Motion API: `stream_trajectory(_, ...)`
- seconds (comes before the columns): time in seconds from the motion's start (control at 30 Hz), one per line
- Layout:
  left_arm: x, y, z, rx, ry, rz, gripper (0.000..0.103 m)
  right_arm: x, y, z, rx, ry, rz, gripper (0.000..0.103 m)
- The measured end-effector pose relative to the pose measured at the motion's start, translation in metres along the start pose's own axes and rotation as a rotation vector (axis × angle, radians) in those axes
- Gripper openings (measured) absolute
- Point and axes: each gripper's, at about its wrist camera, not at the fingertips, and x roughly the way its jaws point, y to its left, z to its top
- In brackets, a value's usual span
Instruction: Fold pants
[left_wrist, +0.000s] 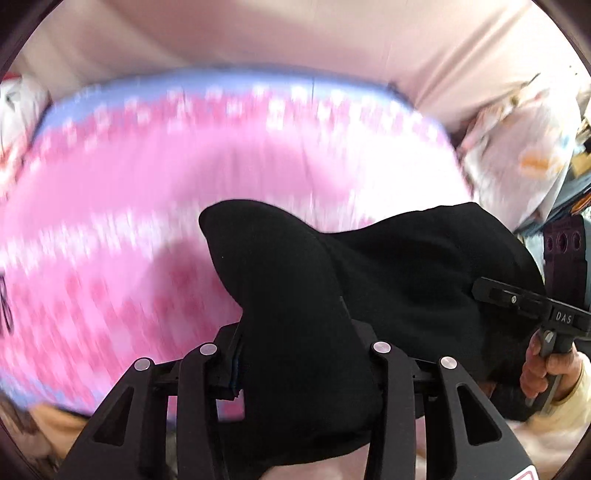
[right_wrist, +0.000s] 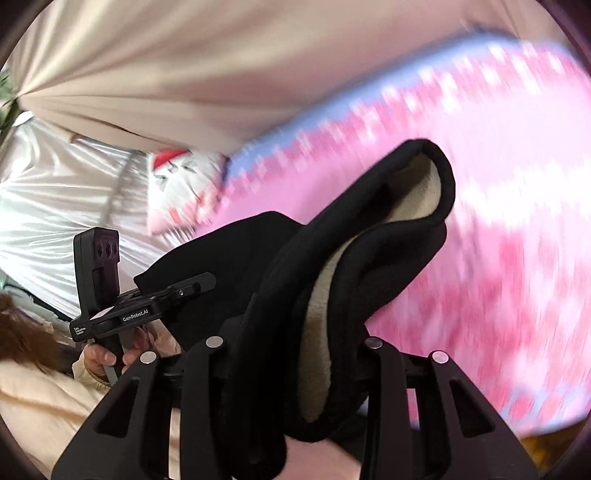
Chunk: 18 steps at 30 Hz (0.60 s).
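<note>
Room first: pale beige curtain (right_wrist: 155, 66) fills the top of both wrist views, gathered to a tie at ten o'clock in your right view, with shiny white fabric (right_wrist: 55, 192) below it at nine o'clock.

Surface: pink blanket (left_wrist: 129, 206) with a white-and-red pattern and a lilac-blue border, spread wide and smeared by motion blur. It runs from nine to one o'clock in your left view and fills two to five o'clock in your right view. A white printed pillow (right_wrist: 177, 192) lies at the blanket's corner, ten o'clock of centre in the right view. A second pale printed cushion (left_wrist: 517, 155) sits at two o'clock in the left view.

Task thing: black pants (left_wrist: 295, 314), lifted clear of the blanket and slung between your two tools. A cream fleece lining shows inside the fold in the right view.

Left gripper (left_wrist: 295, 373): jaws narrow, clamped on a thick bunch of the pants at six o'clock. Fingertips are buried in cloth.

Right gripper (right_wrist: 295, 362): same state, narrow and pinching a rolled, lining-out fold of pants.

Your left hand (right_wrist: 107, 360) grips its handle at eight o'clock in the right view; your right hand (left_wrist: 546, 369) shows at four o'clock in the left view, cream sleeves on both.
</note>
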Motion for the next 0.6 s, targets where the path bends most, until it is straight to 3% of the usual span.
stream_trajectory(0.17,-0.027,-0.007,0.072,0.071,-0.19,0.046,0.037,0.015,0.01,0.086,-0.128,-0.137,0.021,0.034)
stream_trajectory(0.3,-0.021,0.004,0.124,0.092,-0.288,0.085,0.037,0.059,-0.016,0.147,-0.172,-0.183,0.009,0.034)
stream_trajectory(0.4,0.02,0.021,0.169,0.108,-0.337,0.137,0.038,0.112,-0.058,0.179,-0.132,-0.194,-0.016,0.034)
stream_trajectory(0.47,0.051,0.035,0.188,0.097,-0.34,0.153,0.039,0.165,-0.105,0.193,-0.075,-0.163,-0.058,0.038)
stream_trajectory(0.5,0.079,0.047,0.2,0.096,-0.322,0.161,0.042,0.184,-0.125,0.192,-0.042,-0.142,-0.093,0.042)
stream_trajectory(0.57,0.146,0.074,0.214,0.068,-0.251,0.201,0.056,0.23,-0.177,0.188,0.08,-0.051,-0.218,0.043)
stream_trajectory(0.6,0.169,0.085,0.215,0.045,-0.225,0.221,0.058,0.241,-0.198,0.181,0.15,-0.015,-0.236,0.048)
